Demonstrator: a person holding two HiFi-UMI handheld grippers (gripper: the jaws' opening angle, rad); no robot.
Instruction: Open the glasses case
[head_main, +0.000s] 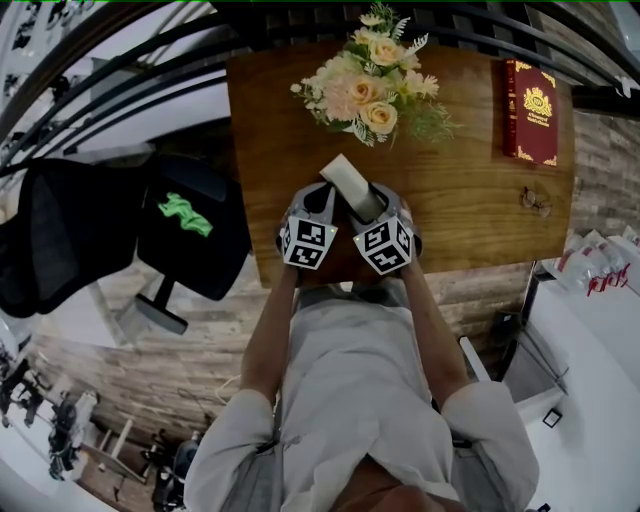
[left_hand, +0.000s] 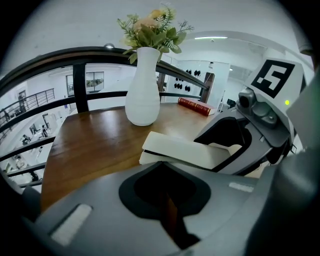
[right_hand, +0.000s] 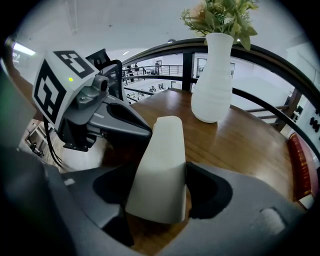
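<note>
One glasses case (head_main: 349, 183) end hidden, right gripper (right_hand: 159, 197) clamping

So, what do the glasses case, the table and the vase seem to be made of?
The glasses case looks like matte cream plastic or leatherette: smooth, no shine. The table seems varnished wood: visible grain, glossy reflections. The vase is probably matte white ceramic, faintly ribbed; plastic is possible.
</note>
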